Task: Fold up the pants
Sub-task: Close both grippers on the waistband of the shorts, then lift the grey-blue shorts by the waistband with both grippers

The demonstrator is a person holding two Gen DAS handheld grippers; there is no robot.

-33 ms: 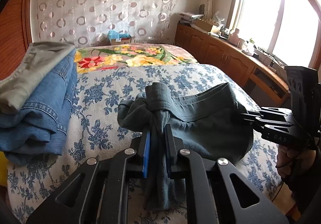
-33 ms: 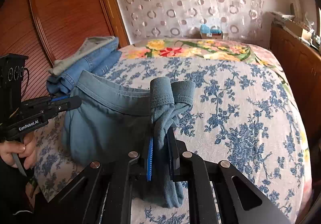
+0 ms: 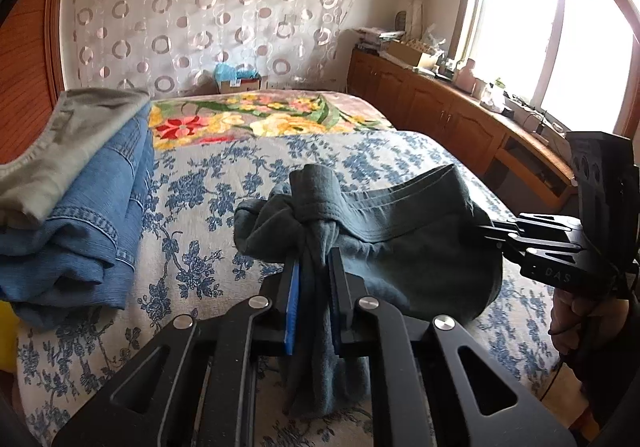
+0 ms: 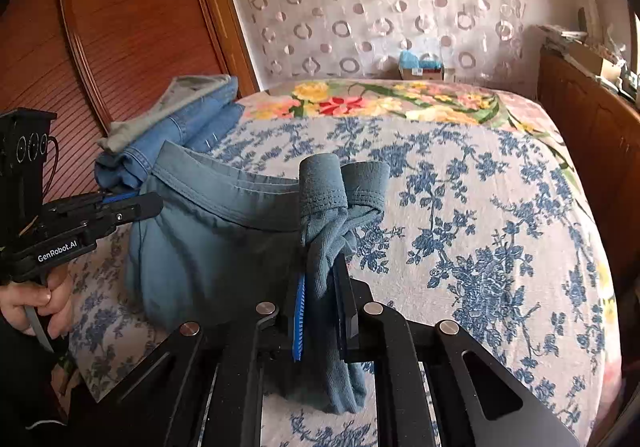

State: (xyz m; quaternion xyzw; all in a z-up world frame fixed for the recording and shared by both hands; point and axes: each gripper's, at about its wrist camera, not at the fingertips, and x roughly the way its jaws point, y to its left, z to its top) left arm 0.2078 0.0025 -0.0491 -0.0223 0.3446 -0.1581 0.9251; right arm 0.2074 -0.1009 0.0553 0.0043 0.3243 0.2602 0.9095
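Dark teal pants (image 3: 420, 247) hang by their waistband, stretched between my two grippers above the flowered bed cover (image 3: 200, 207). My left gripper (image 3: 314, 259) has one bunched end of the waistband between its pads, and its jaws are closing on the cloth. In the right wrist view, my right gripper (image 4: 322, 263) pinches the other bunched end of the pants (image 4: 208, 247), its jaws also closing. Each gripper shows in the other's view: the right gripper (image 3: 490, 229) at the right, the left gripper (image 4: 154, 203) at the left, held by a hand (image 4: 40, 299).
Folded blue jeans (image 3: 80, 215) with a grey garment (image 3: 60, 135) on top lie stacked at the bed's left side. A wooden cabinet (image 3: 440, 119) runs along the right under the window. A wooden panel (image 4: 120, 27) stands on the left. A small box (image 3: 240, 81) sits beyond the bed.
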